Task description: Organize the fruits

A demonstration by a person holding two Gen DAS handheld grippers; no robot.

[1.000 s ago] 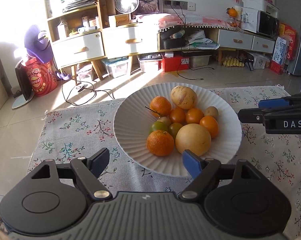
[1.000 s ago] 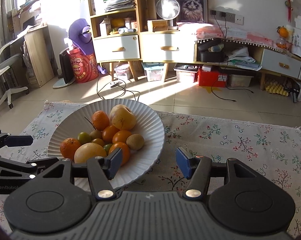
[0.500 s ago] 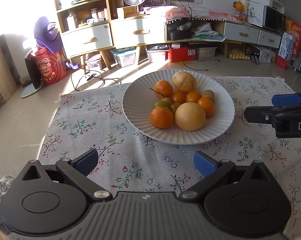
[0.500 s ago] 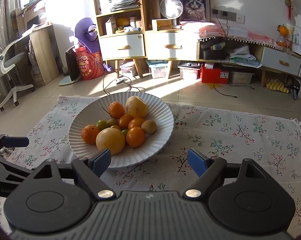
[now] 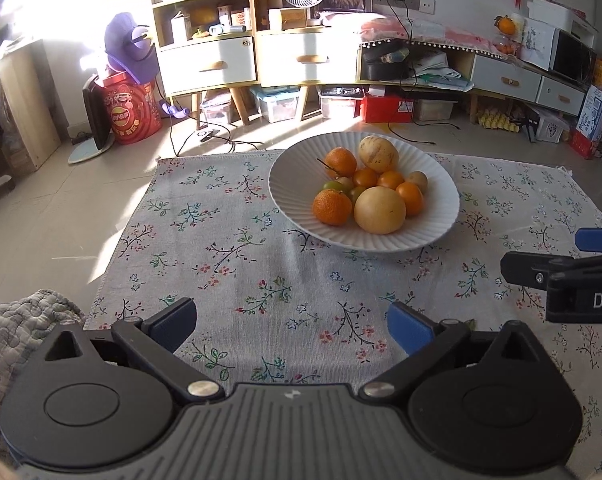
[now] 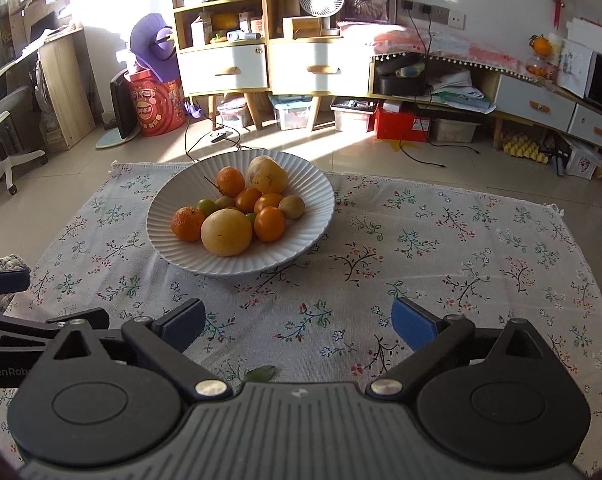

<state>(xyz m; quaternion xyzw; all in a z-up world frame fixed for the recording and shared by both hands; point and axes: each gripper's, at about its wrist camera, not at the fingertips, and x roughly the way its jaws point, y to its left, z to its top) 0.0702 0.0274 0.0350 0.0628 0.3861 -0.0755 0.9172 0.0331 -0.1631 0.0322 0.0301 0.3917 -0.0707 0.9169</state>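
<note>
A white ribbed bowl (image 5: 289,200) (image 6: 165,236) stands on a floral cloth (image 5: 229,240) (image 6: 421,248). It holds a large yellow fruit (image 5: 379,210) (image 6: 226,232), a pale oval fruit (image 5: 379,154), several oranges (image 5: 332,207) (image 6: 187,223) and small green and brown fruits. My left gripper (image 5: 291,320) is open over bare cloth, well short of the bowl. My right gripper (image 6: 297,319) hovers to the bowl's right and nearer to me. Its jaws are opening with nothing between them. Each gripper shows at the edge of the other's view.
A grey quilted fabric (image 5: 21,320) lies at the cloth's near left corner. A small green leaf (image 6: 259,374) lies on the cloth under my right gripper. Beyond the cloth are tiled floor with cables (image 5: 221,140), drawers (image 5: 209,66) and a red bucket (image 5: 135,114).
Both grippers have drawn back from the bowl's near rim and their jaws have spread wider. The bowl now sits farther off in both views and has stayed on the cloth.
</note>
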